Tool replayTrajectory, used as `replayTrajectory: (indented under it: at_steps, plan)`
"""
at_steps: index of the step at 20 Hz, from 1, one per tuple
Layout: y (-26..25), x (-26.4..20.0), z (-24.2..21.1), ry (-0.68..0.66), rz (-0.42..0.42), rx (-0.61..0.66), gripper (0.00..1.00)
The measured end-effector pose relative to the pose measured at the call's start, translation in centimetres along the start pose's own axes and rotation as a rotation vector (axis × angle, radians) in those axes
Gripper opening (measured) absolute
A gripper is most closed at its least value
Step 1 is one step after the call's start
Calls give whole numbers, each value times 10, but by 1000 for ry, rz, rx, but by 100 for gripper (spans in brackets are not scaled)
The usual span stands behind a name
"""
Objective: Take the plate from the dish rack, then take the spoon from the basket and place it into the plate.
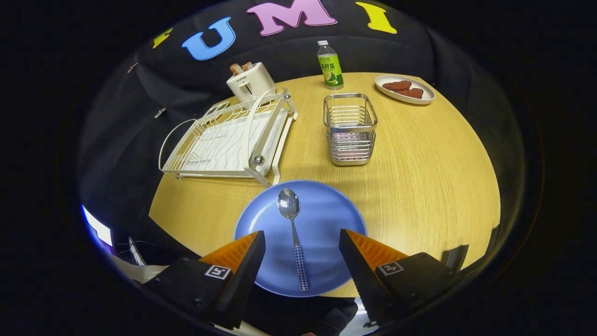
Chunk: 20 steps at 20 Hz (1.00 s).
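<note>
A blue plate lies flat on the wooden table, just ahead of and between my fingers. A metal spoon with a checked handle rests in the plate, bowl pointing away from me. My gripper is open, its fingers spread either side of the spoon's handle without touching it. Beyond the plate to the left stands the white dish rack, with nothing in it. The wire basket stands beyond the plate, a little right, and looks empty.
A white toaster sits behind the rack. A green-labelled bottle stands at the table's far edge. A white oval dish with brown food pieces lies at the far right. Bare tabletop spreads to the right of the plate.
</note>
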State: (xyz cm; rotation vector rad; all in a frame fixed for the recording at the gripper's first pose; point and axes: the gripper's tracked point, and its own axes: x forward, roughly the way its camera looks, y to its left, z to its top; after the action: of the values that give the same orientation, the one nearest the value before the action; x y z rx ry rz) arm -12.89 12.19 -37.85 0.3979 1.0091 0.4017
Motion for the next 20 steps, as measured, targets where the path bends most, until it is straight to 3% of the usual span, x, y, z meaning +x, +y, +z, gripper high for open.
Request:
replayTrajectory:
  at_steps: [5, 11, 16, 20]
  plan:
    - [5, -12, 27, -38, 29, -31, 98]
    - [14, -44, 107, -177, 78, -132, 99]
    - [8, -94, 182, -323, 103, -192, 99]
    - [-20, -145, 236, -460, 62, -253, 99]
